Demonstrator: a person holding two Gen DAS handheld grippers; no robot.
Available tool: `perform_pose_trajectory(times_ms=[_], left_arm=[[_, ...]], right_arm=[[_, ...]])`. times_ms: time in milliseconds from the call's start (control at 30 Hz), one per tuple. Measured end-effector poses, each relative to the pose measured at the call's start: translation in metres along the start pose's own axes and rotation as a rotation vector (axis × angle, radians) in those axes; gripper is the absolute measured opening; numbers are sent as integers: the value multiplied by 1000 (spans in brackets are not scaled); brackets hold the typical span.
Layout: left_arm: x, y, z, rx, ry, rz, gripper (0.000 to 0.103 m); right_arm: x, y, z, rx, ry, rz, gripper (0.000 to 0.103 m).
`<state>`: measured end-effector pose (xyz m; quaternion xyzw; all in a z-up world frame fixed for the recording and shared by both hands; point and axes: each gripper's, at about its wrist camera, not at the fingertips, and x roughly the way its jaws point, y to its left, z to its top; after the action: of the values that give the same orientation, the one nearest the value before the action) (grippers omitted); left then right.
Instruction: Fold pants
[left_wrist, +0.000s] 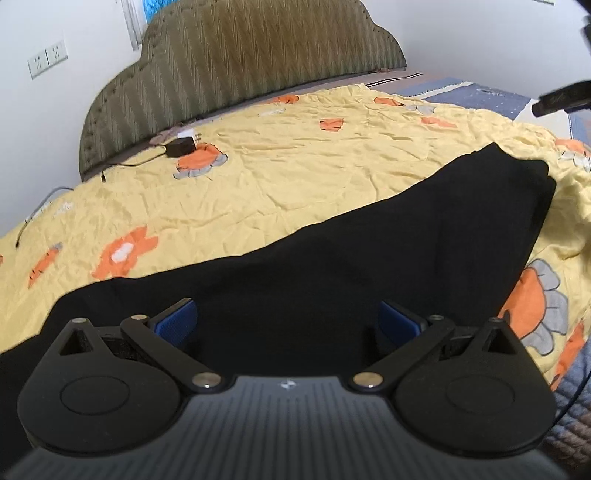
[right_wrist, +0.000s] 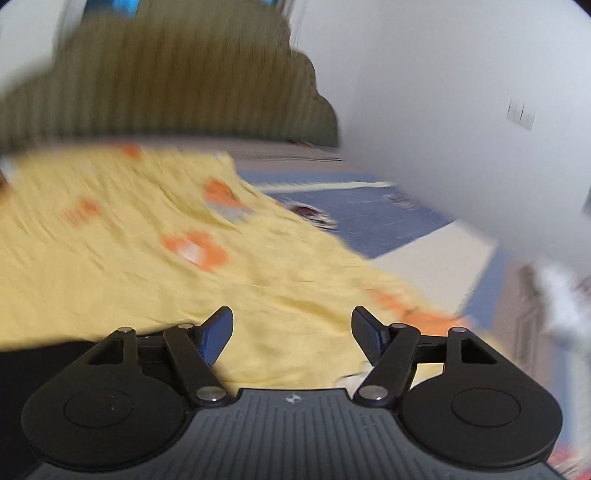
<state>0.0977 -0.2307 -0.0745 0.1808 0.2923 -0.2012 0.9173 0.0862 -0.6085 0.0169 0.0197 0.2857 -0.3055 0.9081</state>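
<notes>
From my left wrist camera I get a sharp look at the black fabric pants (left_wrist: 369, 251), which the right wrist view barely shows: there only a dark sliver (right_wrist: 44, 365) sits at the lower left edge. The pants lie flat on the yellow bedspread printed with orange and grey flowers (left_wrist: 258, 166), running as a long folded band from beneath my left gripper (left_wrist: 288, 317) toward the far right, where the end has a squared, doubled edge. The cloth is plain and matte, with no print or label I can make out.

My left gripper hangs over the pants with its blue-padded jaws spread wide and nothing pinched between them. My right gripper (right_wrist: 291, 332) also stands wide apart, over bare yellow bedspread (right_wrist: 147, 295), holding nothing; its view is heavily smeared.

Only the left view shows the small black charger block with its cable (left_wrist: 181, 146) near the olive ribbed headboard (left_wrist: 229, 66), and white wall sockets (left_wrist: 48, 59). The right view alone shows a blue quilted sheet (right_wrist: 388, 214) beyond the bedspread's edge.

I can read no writing anywhere.
</notes>
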Motion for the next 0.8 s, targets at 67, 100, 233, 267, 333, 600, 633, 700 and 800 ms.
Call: perform_pose_trajectory(times_ms=[67, 100, 233, 267, 333, 600, 633, 700, 800], left_arm=[[3, 0, 1, 1, 14, -3, 103], [2, 1, 0, -3, 11, -7, 103], [-1, 1, 0, -6, -2, -2, 103], [-2, 0, 0, -4, -4, 1, 103], [-3, -1, 0, 1, -3, 4, 103], [-8, 1, 0, 6, -18, 15, 103], [-8, 2, 0, 2, -16, 14, 103], [-8, 3, 1, -7, -13, 13, 103], [-8, 5, 1, -9, -15, 17, 103]], right_arm=[[-2, -24, -13, 204, 20, 133, 71], [0, -36, -22, 314, 38, 180, 71], [17, -56, -50, 425, 124, 213, 72], [24, -58, -56, 451, 152, 242, 72], [38, -66, -68, 574, 183, 321, 72], [64, -53, -59, 415, 219, 397, 8], [63, -48, -54, 350, 224, 408, 6], [60, -38, -43, 270, 245, 402, 5], [47, -25, -16, 203, 215, 444, 5]])
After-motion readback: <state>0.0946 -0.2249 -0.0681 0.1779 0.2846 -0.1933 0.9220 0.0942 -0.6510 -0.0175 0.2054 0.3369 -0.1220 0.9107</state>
